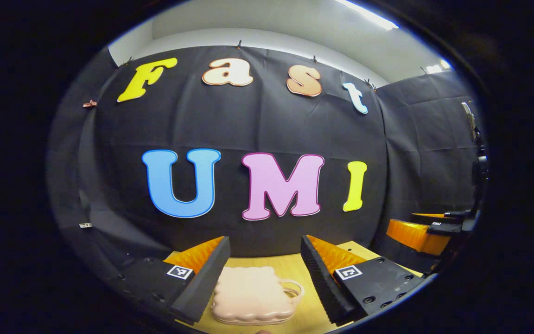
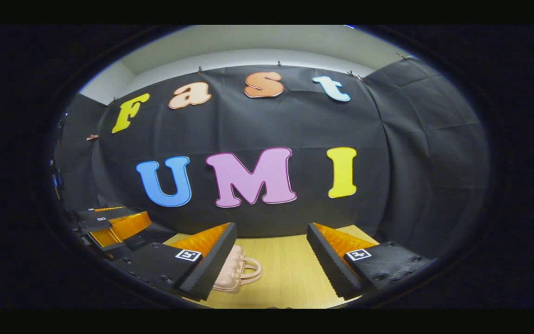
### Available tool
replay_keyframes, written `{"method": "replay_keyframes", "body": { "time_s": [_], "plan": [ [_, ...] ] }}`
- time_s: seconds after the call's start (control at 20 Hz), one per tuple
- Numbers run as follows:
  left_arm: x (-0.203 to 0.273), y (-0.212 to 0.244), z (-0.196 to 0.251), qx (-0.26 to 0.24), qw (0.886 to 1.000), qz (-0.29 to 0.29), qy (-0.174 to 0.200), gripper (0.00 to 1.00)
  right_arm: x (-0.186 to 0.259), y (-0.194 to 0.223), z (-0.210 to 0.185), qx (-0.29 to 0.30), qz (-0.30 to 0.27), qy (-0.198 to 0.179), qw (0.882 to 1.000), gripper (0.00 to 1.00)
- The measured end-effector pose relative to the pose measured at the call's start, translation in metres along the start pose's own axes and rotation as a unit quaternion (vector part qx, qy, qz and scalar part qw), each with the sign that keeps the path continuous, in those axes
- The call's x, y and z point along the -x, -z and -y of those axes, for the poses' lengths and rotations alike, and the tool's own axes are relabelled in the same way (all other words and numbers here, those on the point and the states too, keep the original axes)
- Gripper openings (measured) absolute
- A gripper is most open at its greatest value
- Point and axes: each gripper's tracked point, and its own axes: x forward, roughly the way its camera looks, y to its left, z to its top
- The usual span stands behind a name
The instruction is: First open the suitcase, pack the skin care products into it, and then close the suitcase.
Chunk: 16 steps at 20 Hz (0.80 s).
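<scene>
1. Hovering above a pale wooden table (image 1: pixel 290 266), the left gripper (image 1: pixel 263 278) has its two fingers spread wide apart, with nothing clasped between them.
2. Lying flat on the table right below and between those fingers is a small pink suitcase (image 1: pixel 251 297) with a scalloped edge; its lid is down.
3. The suitcase sits closer to the left-hand finger (image 1: pixel 204 278) of the left gripper, whose inner edge overlaps the case's side in that view; whether they touch cannot be told.
4. A looped handle (image 1: pixel 293 288) sticks out from the case toward the other finger, well short of it.
5. Far off to the right in the left gripper view, at the rim, the right gripper (image 1: pixel 427 229) shows as ribbed fingers level with the table's edge.
6. In the right gripper view, the right gripper (image 2: pixel 271 260) is likewise spread open and holds nothing, with bare tabletop (image 2: pixel 285 273) between its fingers.
7. There the suitcase (image 2: pixel 232 273) lies just behind that gripper's left-hand finger (image 2: pixel 211 264), partly hidden by it, with its handle (image 2: pixel 251 273) poking out toward the gap.
8. The left gripper (image 2: pixel 109 225) appears at the far left of the right gripper view, beside the table.
</scene>
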Motion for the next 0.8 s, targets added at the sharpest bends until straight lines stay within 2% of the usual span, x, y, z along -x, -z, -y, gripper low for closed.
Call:
{"method": "replay_keyframes", "body": {
  "time_s": [0.2,0.35,0.45,0.6,0.7,0.8],
  "plan": [
    [0.030,0.000,-0.012,-0.017,1.000,0.020,0.004,0.95,0.032,0.014,-0.001,0.007,-0.008,0.019,1.000,0.96],
    [0.038,0.010,-0.013,0.013,1.000,0.008,0.008,0.95,0.043,0.006,0.010,0.007,0.002,0.040,0.999,0.97],
    [0.035,0.008,-0.015,0.015,1.000,0.001,0.000,0.96,0.049,0.002,0.017,-0.002,0.015,0.048,0.999,0.97],
    [0.030,-0.005,-0.013,0.004,1.000,0.016,-0.011,0.95,0.052,0.008,0.023,0.000,0.011,0.041,0.999,0.97],
    [0.032,-0.006,-0.004,0.010,1.000,0.017,-0.012,0.95,0.056,0.020,0.018,-0.005,-0.010,0.023,1.000,0.97],
    [0.036,-0.008,0.007,-0.008,1.000,0.014,-0.011,0.95,0.064,0.027,0.010,-0.022,-0.022,-0.001,1.000,0.97]
  ]
}}
